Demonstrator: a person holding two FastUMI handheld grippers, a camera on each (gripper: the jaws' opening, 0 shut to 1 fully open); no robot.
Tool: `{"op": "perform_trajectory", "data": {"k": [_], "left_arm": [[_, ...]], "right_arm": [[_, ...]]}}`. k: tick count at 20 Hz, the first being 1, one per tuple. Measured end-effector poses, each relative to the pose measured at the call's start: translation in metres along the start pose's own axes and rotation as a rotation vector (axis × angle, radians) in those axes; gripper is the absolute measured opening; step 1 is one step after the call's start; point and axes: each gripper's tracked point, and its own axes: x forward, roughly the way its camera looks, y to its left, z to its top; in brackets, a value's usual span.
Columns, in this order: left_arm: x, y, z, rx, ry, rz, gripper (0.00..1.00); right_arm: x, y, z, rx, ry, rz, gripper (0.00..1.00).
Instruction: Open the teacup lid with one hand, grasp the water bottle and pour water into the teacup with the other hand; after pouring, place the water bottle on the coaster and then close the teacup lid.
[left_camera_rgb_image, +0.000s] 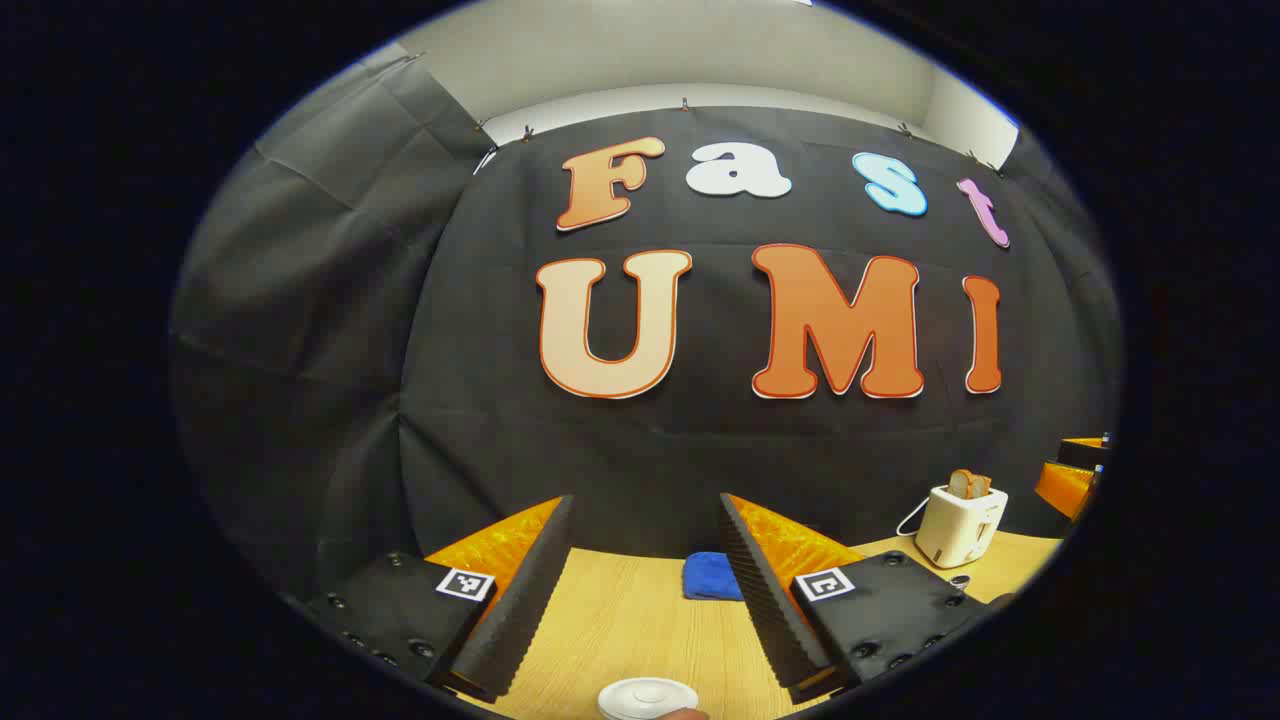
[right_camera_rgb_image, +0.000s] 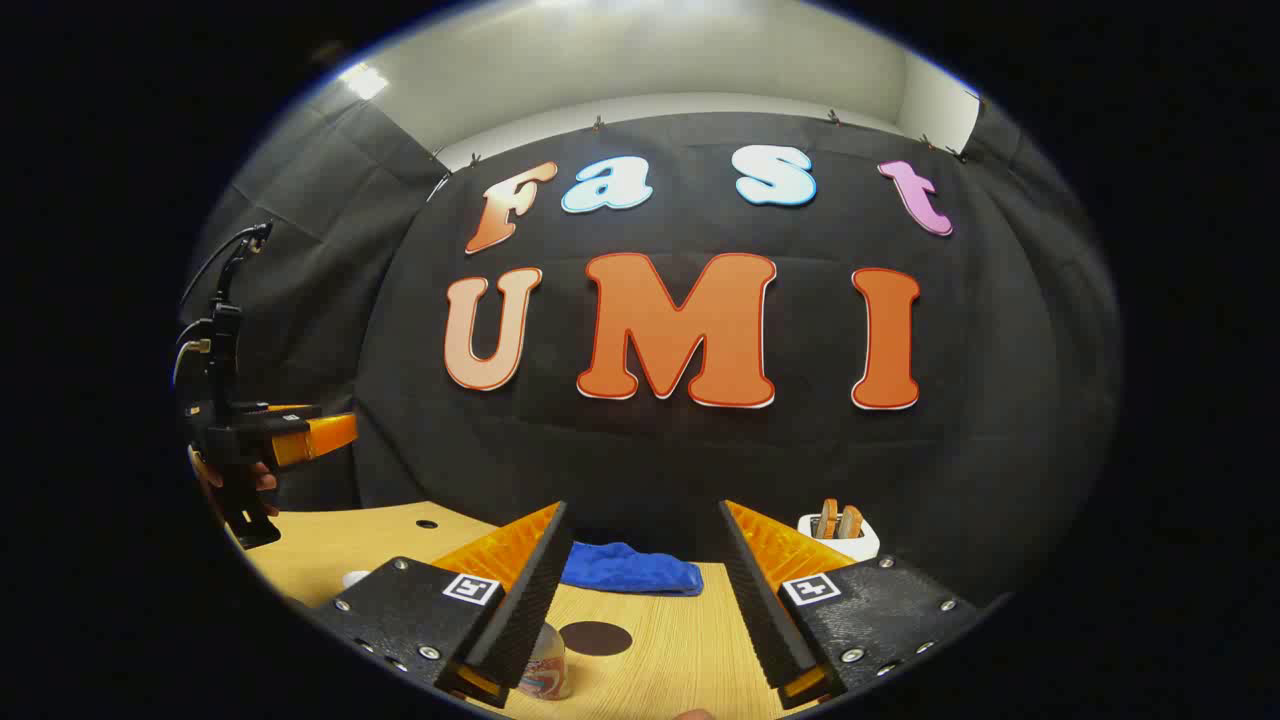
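Left gripper view puts the teacup lid (left_camera_rgb_image: 648, 697) low between the spread fingers of the left gripper (left_camera_rgb_image: 645, 590), untouched and seemingly in place. Right gripper view has the water bottle (right_camera_rgb_image: 545, 665) just inside the left finger of the right gripper (right_camera_rgb_image: 640, 600), jaws apart and empty; the dark coaster (right_camera_rgb_image: 595, 638) lies just beyond. By the look of it, every step remains.

Ahead of my right gripper, the table (right_camera_rgb_image: 660, 640) looks like matt grained wood; the blue cloth (right_camera_rgb_image: 628, 570) beyond looks soft, fuzzy.
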Motion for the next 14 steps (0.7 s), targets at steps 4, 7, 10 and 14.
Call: {"op": "perform_trajectory", "data": {"k": [4, 7, 10, 14], "left_arm": [[-0.001, -0.005, 0.002, 0.022, -0.008, -0.001, 0.94], [0.0, -0.005, 0.001, 0.026, -0.001, 0.007, 0.96], [0.001, -0.005, -0.005, 0.025, 0.013, 0.011, 0.94], [0.0, -0.01, -0.009, 0.037, 0.026, 0.0, 0.94]], "right_arm": [[0.0, 0.0, 0.006, 0.006, -0.03, 0.005, 0.93], [0.0, 0.002, 0.007, 0.013, -0.031, 0.013, 0.93], [-0.001, 0.003, 0.003, 0.007, -0.024, 0.022, 0.95], [-0.001, 0.005, -0.002, 0.006, -0.012, 0.03, 0.94]]}}
